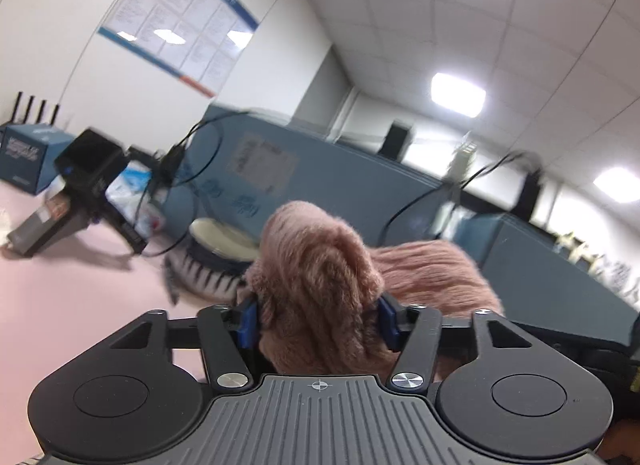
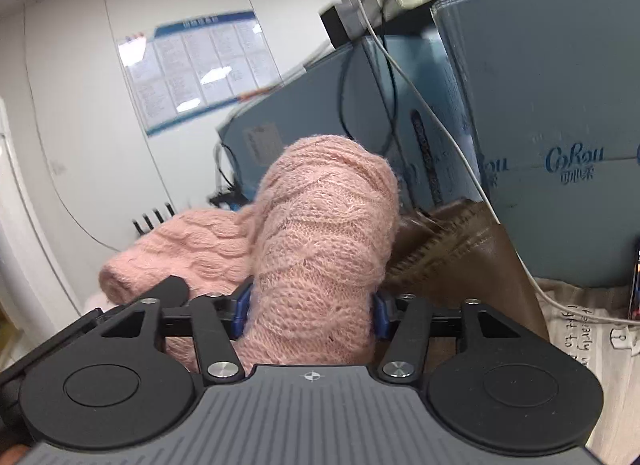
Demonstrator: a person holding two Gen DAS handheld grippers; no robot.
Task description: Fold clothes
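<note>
Up off the pink counter (image 1: 60,305), both claws are clamped on the pink knit sweater (image 2: 320,249); left claw (image 1: 318,323) pinches one bunch, right claw (image 2: 310,315) another; brown garment (image 2: 468,257) just beside.

Office or lab workroom: grid ceiling with panel lights (image 1: 458,94), printed notice board (image 1: 180,21) on the white wall, blue cartons (image 2: 560,137) (tissue-brand print) stacked below it, cables draped over them.
</note>
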